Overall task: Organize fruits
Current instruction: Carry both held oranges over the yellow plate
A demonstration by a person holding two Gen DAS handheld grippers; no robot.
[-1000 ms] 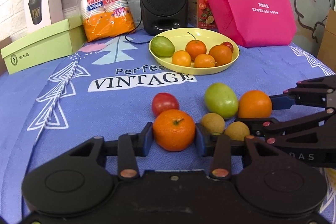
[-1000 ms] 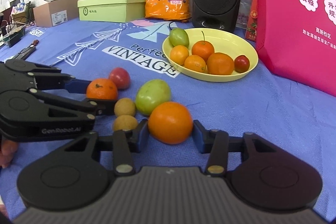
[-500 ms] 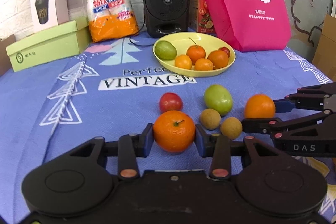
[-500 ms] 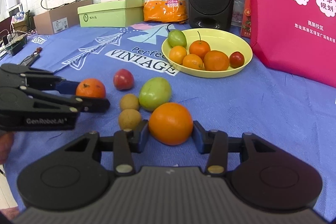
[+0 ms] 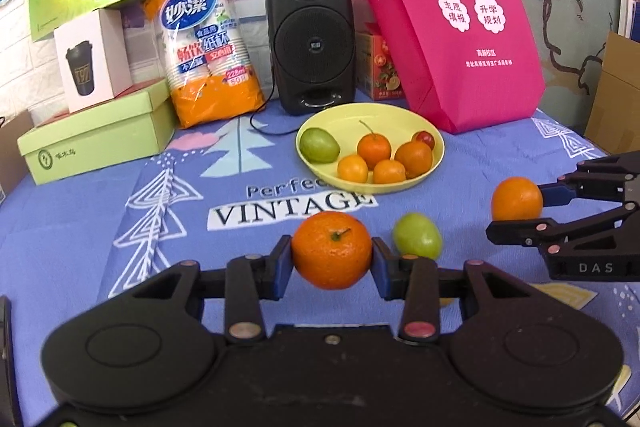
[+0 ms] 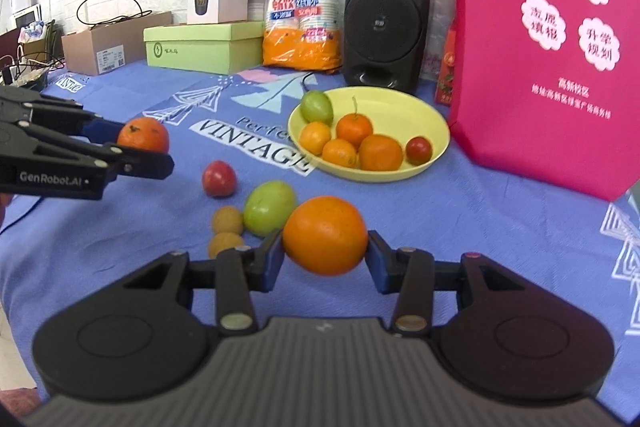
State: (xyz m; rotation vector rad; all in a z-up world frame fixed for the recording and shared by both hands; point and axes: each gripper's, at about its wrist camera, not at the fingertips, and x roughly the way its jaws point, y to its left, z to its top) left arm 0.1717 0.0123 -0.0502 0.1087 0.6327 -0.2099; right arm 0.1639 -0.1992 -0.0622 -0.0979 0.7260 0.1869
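**Two citrus fruits gripped, both clear of the cloth**

I have a mandarin (image 5: 331,249) with a green stem stub clamped in the left tool (image 5: 331,259), low centre of the left wrist view, and a smooth orange (image 6: 325,241) clamped in the right tool (image 6: 325,253), low centre of the right wrist view. Each tool is pinched across the fruit's widest part, blue pads pressing on opposite sides. From the other camera each fruit appears to hang above the blue printed cloth (image 5: 120,195) covering the bench.

I judge both fruits to be light and firm, but round and a little waxy, so they could roll out of a pinch that sits off-centre. The mandarin's skin looks looser and softer; I would not squeeze harder than this. The equator is the right place to hold.

Loose on the cloth: a green fruit (image 6: 270,206), a red tomato-like fruit (image 6: 219,178) and two small tan fruits (image 6: 227,221), close together left of centre in the right wrist view. The yellow bowl (image 6: 420,107), upper centre, already holds six fruits, with free room at its far side.
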